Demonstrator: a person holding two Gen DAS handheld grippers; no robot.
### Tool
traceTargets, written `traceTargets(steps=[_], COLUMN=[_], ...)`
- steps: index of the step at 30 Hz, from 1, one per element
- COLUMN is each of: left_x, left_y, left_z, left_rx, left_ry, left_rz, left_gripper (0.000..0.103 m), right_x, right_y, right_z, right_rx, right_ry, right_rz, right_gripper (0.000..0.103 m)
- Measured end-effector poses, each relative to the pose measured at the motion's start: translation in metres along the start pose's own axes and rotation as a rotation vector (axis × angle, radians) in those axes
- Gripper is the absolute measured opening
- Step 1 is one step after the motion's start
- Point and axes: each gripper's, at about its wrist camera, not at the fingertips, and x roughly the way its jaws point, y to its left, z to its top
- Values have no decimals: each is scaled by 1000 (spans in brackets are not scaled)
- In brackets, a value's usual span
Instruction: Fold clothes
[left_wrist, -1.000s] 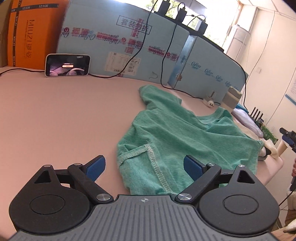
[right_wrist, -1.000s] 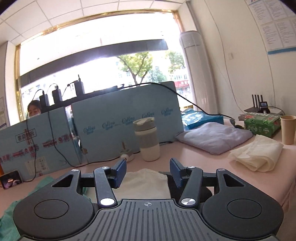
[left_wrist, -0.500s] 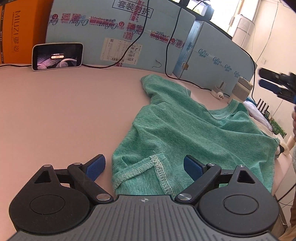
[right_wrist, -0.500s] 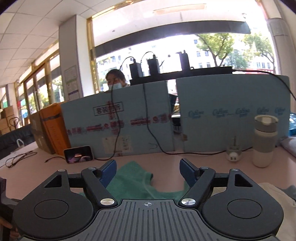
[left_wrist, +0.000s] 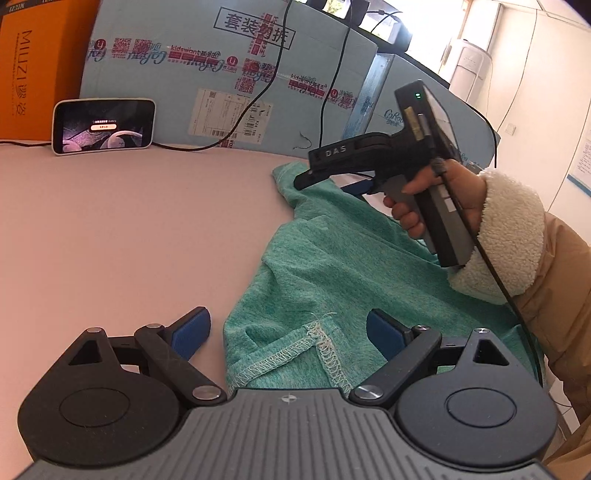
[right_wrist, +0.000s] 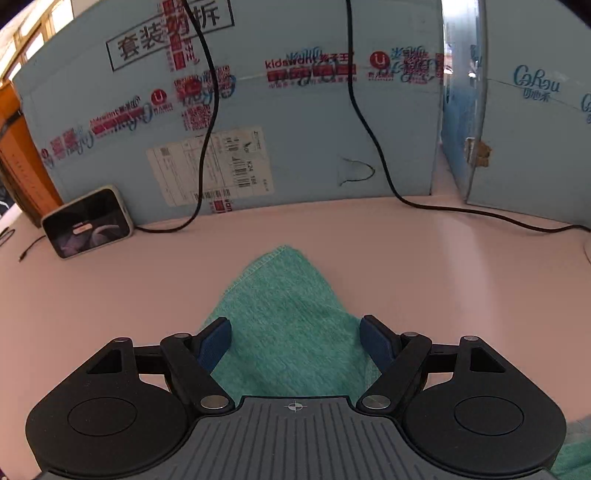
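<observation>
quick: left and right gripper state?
Left gripper: open, holding nothing, over green T-shirt hem.
Right gripper: open, holding nothing, over its sleeve.

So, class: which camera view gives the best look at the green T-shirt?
The left wrist view: the green T-shirt shows most of its body, hem seam and far sleeve. The right wrist view shows only one sleeve between the right gripper fingers.

A rumpled teal-green T-shirt lies spread inside out on the pink table.
</observation>
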Motion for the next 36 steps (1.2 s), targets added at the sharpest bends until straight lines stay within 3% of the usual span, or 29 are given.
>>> traceTargets(steps=[4,6,10,12,15,17,24,36], left_x=[3,2,0,-2,-8,-13,-45,-116], left_y=[-6,-5,2,5,6,6,18,58], left_z=[-2,-2,-4,-6,-12,-17,-26,-41], left_rx=[41,29,-41,-70,-93,-101,-131,-187], left_ry=[-17,-27,-22,-8,20,19,-38,-117], left_rz=[22,10,-34,-64,-129,-150,-129,60], left_gripper=[83,53,26,14,9,9,9,9], right_x=[15,16,12,10,6,5,-5,22], right_y=[10,14,17,23,35,46,94,222], right_z=[-8,-11,-15,-15,-16,-19,-26,-20], right_rx=[-69,-103,-110,-128,-170,-208,-325,-424], right_ry=[-16,-34,-73,-82,-82,-91,-164,-183], right_rz=[-42,-59,-73,-72,-71,-65,-4,155], right_gripper=[84,82,74,57,24,17,14,14])
